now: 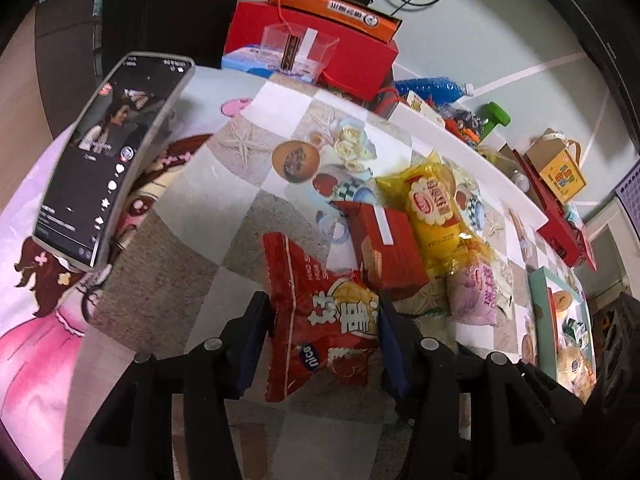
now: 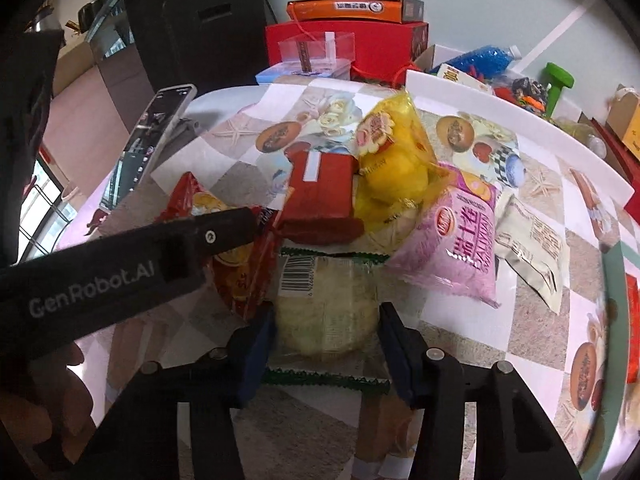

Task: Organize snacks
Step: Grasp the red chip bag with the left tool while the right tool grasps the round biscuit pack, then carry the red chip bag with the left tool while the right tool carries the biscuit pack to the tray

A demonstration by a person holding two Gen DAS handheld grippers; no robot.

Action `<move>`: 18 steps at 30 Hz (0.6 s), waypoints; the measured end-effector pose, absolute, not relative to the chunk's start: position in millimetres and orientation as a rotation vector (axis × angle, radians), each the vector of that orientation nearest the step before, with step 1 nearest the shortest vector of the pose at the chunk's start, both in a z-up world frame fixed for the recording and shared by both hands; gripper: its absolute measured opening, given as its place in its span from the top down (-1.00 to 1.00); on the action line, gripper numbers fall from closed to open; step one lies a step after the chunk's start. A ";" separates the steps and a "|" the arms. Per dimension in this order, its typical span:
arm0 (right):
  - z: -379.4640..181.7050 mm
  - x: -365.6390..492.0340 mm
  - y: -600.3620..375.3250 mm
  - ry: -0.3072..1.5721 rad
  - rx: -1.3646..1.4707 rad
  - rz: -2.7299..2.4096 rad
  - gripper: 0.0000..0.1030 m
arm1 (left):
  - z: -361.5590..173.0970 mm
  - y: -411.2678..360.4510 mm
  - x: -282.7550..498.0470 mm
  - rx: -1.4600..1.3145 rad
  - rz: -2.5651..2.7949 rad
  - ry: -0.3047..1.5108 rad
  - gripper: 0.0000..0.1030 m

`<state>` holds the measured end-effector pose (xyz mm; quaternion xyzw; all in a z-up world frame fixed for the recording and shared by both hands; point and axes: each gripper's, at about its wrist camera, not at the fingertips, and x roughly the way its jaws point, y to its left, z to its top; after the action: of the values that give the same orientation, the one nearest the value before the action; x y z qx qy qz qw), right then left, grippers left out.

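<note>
- The table point(image 2: 532, 320), under a checked cloth printed with fruit and flowers, fills both views; the snacks sit bunched near its middle.
- A red box point(image 1: 312, 56) with an orange box point(image 1: 340, 10) on top stands at the far edge, a clear box point(image 1: 298, 46) in front of it.
- A phone point(image 1: 108, 152) is propped upright at the left of the table, its screen lit.
- A yellow pack point(image 2: 394, 152) lies at the back of the bunch, leaning on a pink pack point(image 2: 456, 236) to its right.
- A beige pack point(image 2: 532, 248) lies flat just right of the pink one.
- A small red carton point(image 2: 320, 188) lies left of the yellow pack, touching it.
- A red bag point(image 1: 324, 320) sits nearest the left side. The left gripper point(image 1: 324, 328) has a pad against each side of it, jaws narrow, bag pinched.
- In the right view that gripper's black arm crosses from the left, and its tip covers part of the red bag.
- A clear pack point(image 2: 326, 312) with green toothed ends and a barcode holds a pale round cake. It lies in front of the carton, beside the red bag.
- The right gripper point(image 2: 326, 320) straddles the clear pack, jaws narrow, both pads on the wrapper's sides; it grips the pack.
</note>
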<state>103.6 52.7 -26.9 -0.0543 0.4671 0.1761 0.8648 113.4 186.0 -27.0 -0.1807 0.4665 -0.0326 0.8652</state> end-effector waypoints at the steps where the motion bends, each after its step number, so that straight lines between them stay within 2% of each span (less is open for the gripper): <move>1: -26.7 103.7 50.5 0.979 -0.110 0.368 -0.05 | -29.2 184.8 113.9 -0.377 -0.067 0.982 -0.04; 12: -21.8 95.9 27.8 0.983 -0.077 0.351 -0.03 | -28.7 182.5 107.0 -0.384 -0.060 0.974 -0.01; 18: -4.9 84.1 11.2 0.953 -0.059 0.337 -0.03 | -10.9 176.3 96.3 -0.377 -0.067 0.940 0.00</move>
<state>84.1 11.2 -4.9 -0.0283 0.4566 0.1612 0.8745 96.3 176.3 -10.9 -0.1806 0.4499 -0.0319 0.8740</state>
